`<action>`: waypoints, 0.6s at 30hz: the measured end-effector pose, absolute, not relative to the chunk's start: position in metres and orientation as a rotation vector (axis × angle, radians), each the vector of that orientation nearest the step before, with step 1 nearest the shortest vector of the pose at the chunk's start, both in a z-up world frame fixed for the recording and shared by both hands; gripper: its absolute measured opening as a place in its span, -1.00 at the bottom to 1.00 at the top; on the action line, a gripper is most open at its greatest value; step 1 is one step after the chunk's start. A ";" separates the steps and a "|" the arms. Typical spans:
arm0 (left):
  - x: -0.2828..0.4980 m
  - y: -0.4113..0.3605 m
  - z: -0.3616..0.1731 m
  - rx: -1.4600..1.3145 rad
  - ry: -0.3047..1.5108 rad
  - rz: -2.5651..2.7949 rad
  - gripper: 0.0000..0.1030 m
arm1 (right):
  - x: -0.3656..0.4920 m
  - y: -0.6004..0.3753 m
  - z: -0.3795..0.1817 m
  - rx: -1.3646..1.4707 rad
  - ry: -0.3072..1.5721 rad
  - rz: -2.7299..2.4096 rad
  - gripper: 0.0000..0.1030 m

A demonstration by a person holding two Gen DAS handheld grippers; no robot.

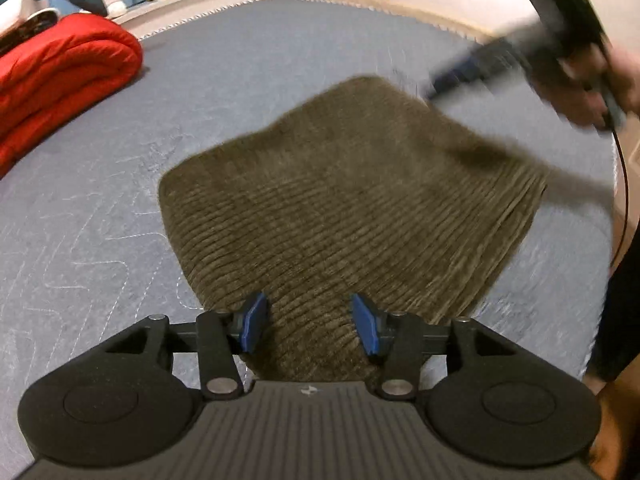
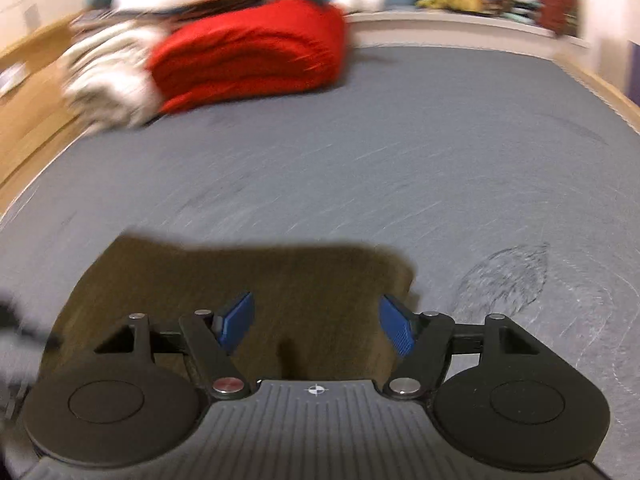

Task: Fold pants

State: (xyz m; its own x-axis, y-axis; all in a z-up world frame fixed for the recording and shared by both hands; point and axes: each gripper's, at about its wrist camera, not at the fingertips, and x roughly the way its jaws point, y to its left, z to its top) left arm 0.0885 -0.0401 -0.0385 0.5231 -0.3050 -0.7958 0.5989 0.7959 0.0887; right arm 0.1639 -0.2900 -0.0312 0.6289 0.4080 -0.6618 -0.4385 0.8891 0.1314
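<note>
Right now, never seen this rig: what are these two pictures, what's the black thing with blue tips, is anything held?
No robot here: a person holds a two-finger claw in each hand, each with a fisheye camera looking along its fingers. The left camera shows the left claw open over the brown ribbed pants, folded on the grey bed; the blurred right claw moves at upper right. The right camera shows the right claw open above the pants. Neither holds anything. A red blanket lies at the far side.
</note>
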 end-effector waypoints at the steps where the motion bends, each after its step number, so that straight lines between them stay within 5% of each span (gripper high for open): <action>1: 0.085 -0.037 -0.036 0.373 0.860 -0.565 0.01 | 0.152 -0.288 -0.032 -0.087 0.762 0.527 0.39; 7: 0.070 -0.041 -0.053 0.474 0.928 -0.604 0.00 | 0.091 -0.272 -0.069 -0.330 0.949 0.689 0.36; 18: 0.079 -0.040 -0.038 0.343 0.901 -0.528 0.06 | 0.079 -0.273 -0.044 -0.310 0.938 0.576 0.33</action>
State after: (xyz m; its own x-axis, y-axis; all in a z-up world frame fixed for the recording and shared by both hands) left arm 0.0788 -0.0395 -0.0382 0.5078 -0.2885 -0.8117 0.5673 0.8211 0.0631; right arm 0.0785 -0.2727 -0.0440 0.4575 0.3283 -0.8263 -0.5887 0.8084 -0.0048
